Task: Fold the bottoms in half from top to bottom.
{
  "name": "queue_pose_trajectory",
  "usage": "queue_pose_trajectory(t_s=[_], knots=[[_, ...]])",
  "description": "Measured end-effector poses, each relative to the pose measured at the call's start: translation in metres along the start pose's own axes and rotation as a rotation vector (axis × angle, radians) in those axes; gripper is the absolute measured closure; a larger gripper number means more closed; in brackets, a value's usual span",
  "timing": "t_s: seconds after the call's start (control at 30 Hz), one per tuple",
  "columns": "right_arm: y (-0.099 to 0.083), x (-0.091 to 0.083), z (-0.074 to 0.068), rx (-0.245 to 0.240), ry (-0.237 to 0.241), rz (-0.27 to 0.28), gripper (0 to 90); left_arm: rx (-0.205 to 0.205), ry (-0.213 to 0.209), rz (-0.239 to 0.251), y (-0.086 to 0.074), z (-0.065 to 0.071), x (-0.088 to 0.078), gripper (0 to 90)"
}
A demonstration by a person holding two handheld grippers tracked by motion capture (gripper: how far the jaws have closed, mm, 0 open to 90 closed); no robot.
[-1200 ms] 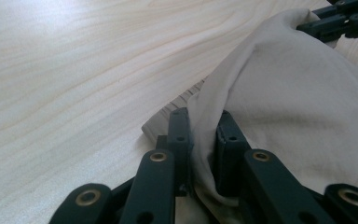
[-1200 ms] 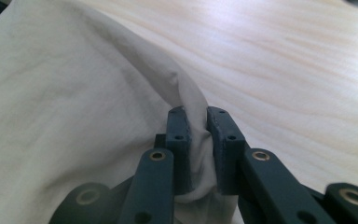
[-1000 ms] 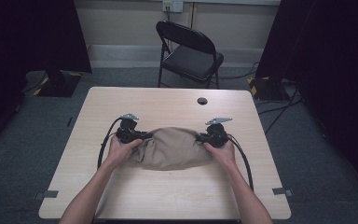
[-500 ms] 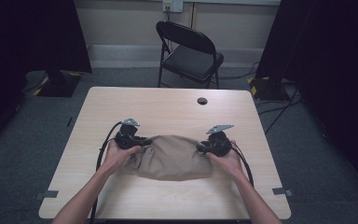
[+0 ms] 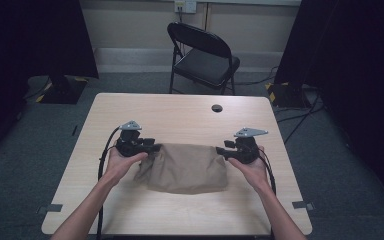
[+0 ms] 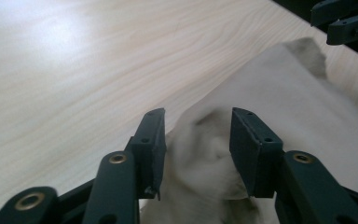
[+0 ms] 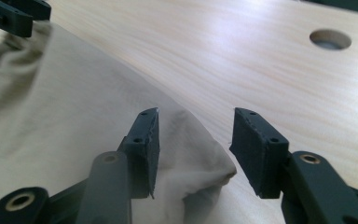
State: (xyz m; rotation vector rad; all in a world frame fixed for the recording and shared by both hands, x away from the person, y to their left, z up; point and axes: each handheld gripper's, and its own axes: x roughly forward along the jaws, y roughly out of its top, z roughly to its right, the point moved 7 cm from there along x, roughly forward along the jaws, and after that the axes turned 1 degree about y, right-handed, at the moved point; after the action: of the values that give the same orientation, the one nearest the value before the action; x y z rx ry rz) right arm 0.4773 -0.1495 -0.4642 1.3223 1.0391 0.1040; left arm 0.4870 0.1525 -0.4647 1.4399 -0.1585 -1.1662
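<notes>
A tan cloth [image 5: 185, 167] lies spread on the middle of the wooden table [image 5: 180, 112]. My left gripper [image 5: 153, 147] is at the cloth's far left corner, and its jaws have just been opening. In the left gripper view the bunched corner [image 6: 205, 154] sits loose in the left gripper [image 6: 196, 116], its pads off the cloth. My right gripper [image 5: 222, 150] is at the far right corner, and its jaws have also just been opening. In the right gripper view the corner [image 7: 191, 163] lies slack low in the right gripper [image 7: 196, 116], untouched by the pads.
A round cable hole [image 5: 216, 108] is in the table beyond the cloth, seen also as the hole [image 7: 330, 39] ahead of the right jaws. A black folding chair [image 5: 202, 57] stands behind the table. Dark curtains hang at both sides.
Both grippers have opened and let go of the cloth's corners. The hands have lifted a little and drawn apart. The cloth now lies flatter and wider on the table.
</notes>
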Motion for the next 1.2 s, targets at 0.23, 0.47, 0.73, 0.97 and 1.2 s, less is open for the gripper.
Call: queue_pose_trajectory(t_s=[0.23, 0.47, 0.73, 0.97, 1.2], knots=[[0.009, -0.010, -0.020, -0.033, 0.065, 0.031, 60.3, 0.039, -0.013, 0.068, 0.016, 0.017, -0.017, 54.0], [0.008, 0.010, -0.046, -0.076, 0.125, 0.008, 73.8, 0.100, -0.075, 0.032, 0.013, 0.043, 0.002, 65.5], [-0.012, 0.046, -0.041, -0.057, 0.117, -0.077, 73.1, 0.078, -0.047, -0.113, -0.022, 0.025, 0.037, 65.9], [-0.029, 0.049, -0.013, 0.009, 0.078, -0.095, 69.1, 0.027, -0.012, -0.114, -0.031, 0.001, 0.034, 65.4], [-0.033, 0.051, 0.000, 0.021, 0.023, -0.102, 62.4, 0.006, 0.000, -0.110, -0.036, -0.008, 0.033, 63.3]])
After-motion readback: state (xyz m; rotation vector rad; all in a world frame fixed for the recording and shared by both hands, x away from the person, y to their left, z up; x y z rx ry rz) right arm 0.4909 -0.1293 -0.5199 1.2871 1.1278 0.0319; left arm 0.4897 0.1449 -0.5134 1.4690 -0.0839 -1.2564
